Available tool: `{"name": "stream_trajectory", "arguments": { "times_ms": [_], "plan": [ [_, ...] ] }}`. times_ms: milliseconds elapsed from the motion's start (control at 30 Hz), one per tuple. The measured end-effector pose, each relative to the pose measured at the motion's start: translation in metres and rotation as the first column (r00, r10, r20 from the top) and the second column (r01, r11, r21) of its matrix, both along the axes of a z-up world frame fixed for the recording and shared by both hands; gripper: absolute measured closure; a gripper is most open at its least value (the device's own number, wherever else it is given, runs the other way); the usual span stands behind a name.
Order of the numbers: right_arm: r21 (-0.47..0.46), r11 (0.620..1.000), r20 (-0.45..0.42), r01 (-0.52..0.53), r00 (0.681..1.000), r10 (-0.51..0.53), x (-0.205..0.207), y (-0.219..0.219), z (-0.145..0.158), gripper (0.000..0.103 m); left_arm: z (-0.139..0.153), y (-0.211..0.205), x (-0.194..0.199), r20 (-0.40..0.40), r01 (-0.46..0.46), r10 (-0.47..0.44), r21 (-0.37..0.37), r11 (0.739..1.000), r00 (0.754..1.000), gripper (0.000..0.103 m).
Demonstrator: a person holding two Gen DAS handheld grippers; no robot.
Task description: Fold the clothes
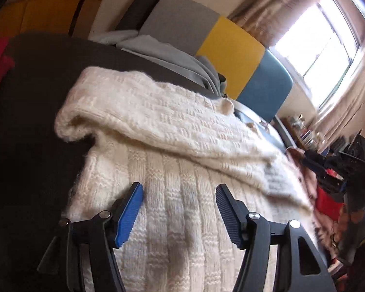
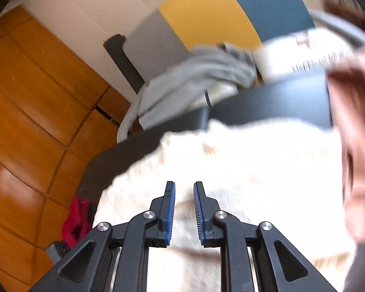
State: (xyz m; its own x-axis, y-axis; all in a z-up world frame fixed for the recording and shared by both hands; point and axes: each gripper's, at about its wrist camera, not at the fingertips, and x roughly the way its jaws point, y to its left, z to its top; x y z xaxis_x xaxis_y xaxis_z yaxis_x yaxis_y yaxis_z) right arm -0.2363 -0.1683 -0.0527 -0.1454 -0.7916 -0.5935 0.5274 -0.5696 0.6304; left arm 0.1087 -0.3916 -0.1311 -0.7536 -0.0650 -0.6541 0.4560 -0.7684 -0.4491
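Cream sweater [image 1: 172,160] spread on dark table [image 1: 31,112], one sleeve folded across body. Grey garment [image 1: 172,56] beyond sweater, at table's far edge; grey, yellow, blue panels [image 1: 228,48] behind it. Left gripper [image 1: 180,189] over sweater hem, jaws wide apart, nothing between. Left view alone shows window [image 1: 321,41]. Right gripper [image 2: 184,187] over sweater [image 2: 243,170], jaws narrowly apart, no cloth visibly pinched; view blurred. Right view alone shows wood floor [image 2: 31,112], pink cloth [image 2: 355,131] beside sweater.

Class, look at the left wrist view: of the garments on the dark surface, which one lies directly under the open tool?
The cream knitted sweater: its ribbed knit fills the space beneath the left tool. The grey garment lies farther back, by the coloured panels.
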Motion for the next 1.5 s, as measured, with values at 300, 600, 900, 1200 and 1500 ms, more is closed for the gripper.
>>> {"name": "stream_trajectory", "arguments": {
  "times_ms": [300, 600, 900, 1200, 1500],
  "plan": [
    [-0.173, 0.985, 0.22, -0.03, 0.973, 0.068, 0.01, -0.036, -0.042, 0.047, 0.0, -0.018, -0.015, 0.001, -0.032, 0.032, 0.048, 0.998, 0.999, 0.039],
    [-0.23, 0.945, 0.232, 0.234, 0.956, -0.181, 0.019, -0.057, -0.052, 0.046, -0.008, -0.024, -0.008, -0.089, -0.014, 0.022, 0.084, 0.996, 0.996, 0.036],
    [-0.045, 0.991, 0.054, 0.125, 0.991, -0.123, 0.032, -0.115, -0.037, 0.005, -0.013, -0.028, -0.008, -0.117, -0.012, 0.024, 0.103, 0.995, 0.993, 0.036],
    [-0.012, 0.998, -0.004, 0.054, 0.999, -0.054, 0.018, -0.114, -0.005, 0.092, -0.013, -0.032, -0.002, -0.137, -0.009, 0.031, 0.154, 0.988, 0.99, 0.036],
    [-0.099, 0.994, -0.145, 0.036, 0.988, -0.05, 0.024, -0.066, 0.055, 0.092, -0.004, -0.04, -0.002, -0.101, -0.018, 0.033, 0.144, 0.989, 0.994, 0.036]
  ]
}}
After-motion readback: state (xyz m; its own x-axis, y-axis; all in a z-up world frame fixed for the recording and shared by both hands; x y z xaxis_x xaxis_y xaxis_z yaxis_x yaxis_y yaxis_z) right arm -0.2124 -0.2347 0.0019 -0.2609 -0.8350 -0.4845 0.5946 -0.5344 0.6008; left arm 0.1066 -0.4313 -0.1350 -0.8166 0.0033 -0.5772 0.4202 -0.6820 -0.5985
